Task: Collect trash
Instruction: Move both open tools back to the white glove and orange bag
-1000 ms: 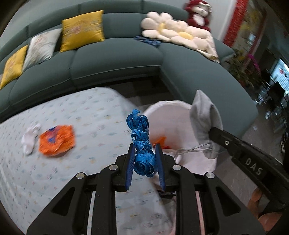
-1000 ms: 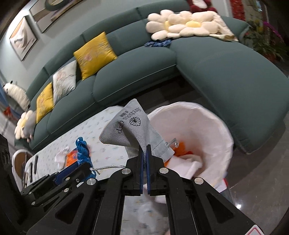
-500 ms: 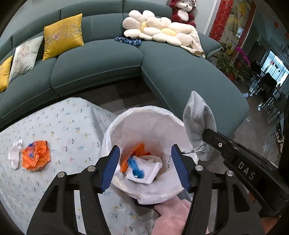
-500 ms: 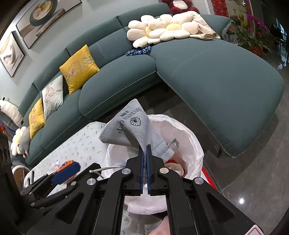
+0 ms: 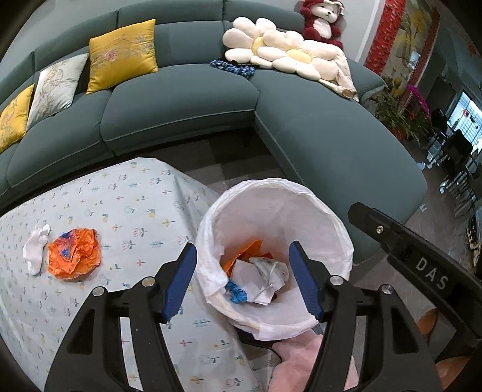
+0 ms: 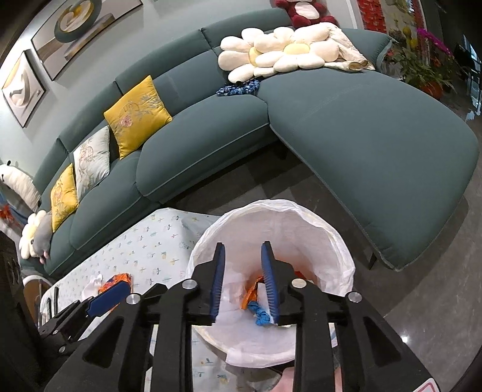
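Living room, teal sofa [image 5: 180,99] at 12 o'clock, patterned surface [image 5: 126,205] at 9. We hover over white-lined bin [image 5: 301,193]. Left gripper [image 5: 242,280] jaws spread, nothing between; right gripper [image 6: 244,283] jaws have just been opening, also empty. Blue ribbon [image 5: 236,295] and grey pouch [image 5: 271,271] lie in bin. Orange wrapper [image 5: 73,254] and white scrap [image 5: 36,248] wait on surface at 9 o'clock; we judge task well along, not finished.

A home living room: ahead of the left gripper [image 5: 242,280], a curved teal sofa [image 5: 180,105] with yellow cushions [image 5: 122,54], flower-shaped pillows [image 5: 271,51] and a plush bear [image 5: 320,21]; framed art [image 6: 81,30] on the wall, potted flowers [image 6: 421,66] far right, patterned cloth on the tabletop [image 5: 90,205] nearby.
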`<state>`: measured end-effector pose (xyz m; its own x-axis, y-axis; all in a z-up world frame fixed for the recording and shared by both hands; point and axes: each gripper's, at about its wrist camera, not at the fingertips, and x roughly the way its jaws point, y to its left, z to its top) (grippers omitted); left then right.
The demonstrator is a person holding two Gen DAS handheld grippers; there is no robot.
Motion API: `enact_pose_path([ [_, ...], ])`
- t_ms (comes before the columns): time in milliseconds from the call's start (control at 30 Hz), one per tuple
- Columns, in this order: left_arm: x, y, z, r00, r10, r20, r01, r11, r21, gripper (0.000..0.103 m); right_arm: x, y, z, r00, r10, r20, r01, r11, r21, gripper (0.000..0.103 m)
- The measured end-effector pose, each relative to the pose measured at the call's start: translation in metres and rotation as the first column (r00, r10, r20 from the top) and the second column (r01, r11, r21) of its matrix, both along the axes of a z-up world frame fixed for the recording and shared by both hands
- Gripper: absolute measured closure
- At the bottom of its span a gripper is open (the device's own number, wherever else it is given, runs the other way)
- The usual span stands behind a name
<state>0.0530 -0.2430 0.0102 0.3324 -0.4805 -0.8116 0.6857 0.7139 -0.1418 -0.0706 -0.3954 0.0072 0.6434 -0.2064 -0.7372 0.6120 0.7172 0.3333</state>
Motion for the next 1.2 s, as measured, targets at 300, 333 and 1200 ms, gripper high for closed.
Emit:
enact_pose_path([
  [300, 0.013, 0.023, -0.001, 0.999, 0.05, -0.01, -0.05, 0.999, -0.005, 0.043, 0.019, 0.021, 0.005, 0.999, 0.039, -0.014, -0.039, 0.999, -0.015, 0.068],
  [333, 0.015, 0.026, -0.001, 0.998, 0.054, -0.01, -0.054, 0.999, -0.006, 0.043, 0.02, 0.023, 0.005, 0.999, 0.044, -0.015, -0.045, 0.999, -0.016, 0.068],
  [1200, 0.081, 0.147, -0.014, 0.958, 0.279, -0.066, -0.281, 0.96, -0.02, 0.043, 0.097, 0.128, 0.007, 0.971, 0.224, -0.085, -0.23, 0.97, -0.074, 0.05],
])
